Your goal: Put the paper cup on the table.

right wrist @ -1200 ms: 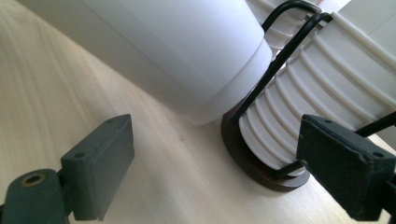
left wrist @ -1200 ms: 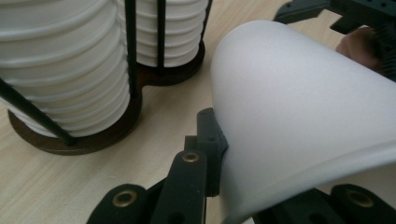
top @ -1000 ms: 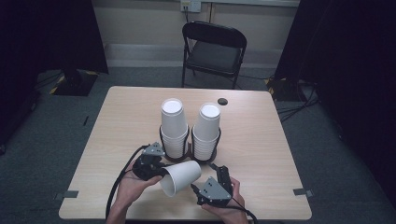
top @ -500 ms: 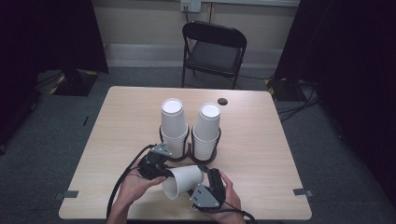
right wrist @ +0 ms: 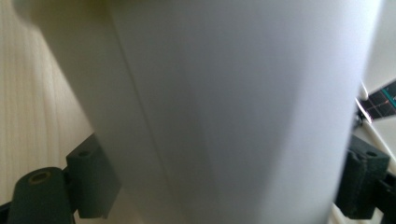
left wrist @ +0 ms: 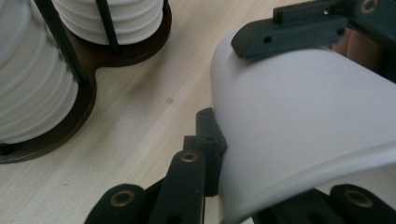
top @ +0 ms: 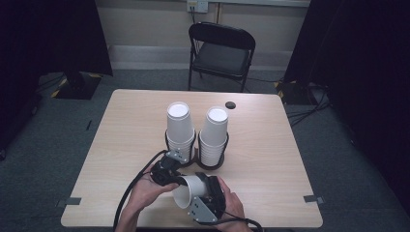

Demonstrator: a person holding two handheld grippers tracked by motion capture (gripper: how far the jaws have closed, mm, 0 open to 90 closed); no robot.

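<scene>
Lying sideways, cup mouth near-left

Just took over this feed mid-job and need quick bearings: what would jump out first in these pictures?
A single white cup lies on its side near the table's near edge, between the left gripper and the right gripper; the left is pinched on its rim wall, the right's jaws straddle its body. Just beyond stand two tall stacks of white cups in a dark two-ring holder at the table's middle.
</scene>
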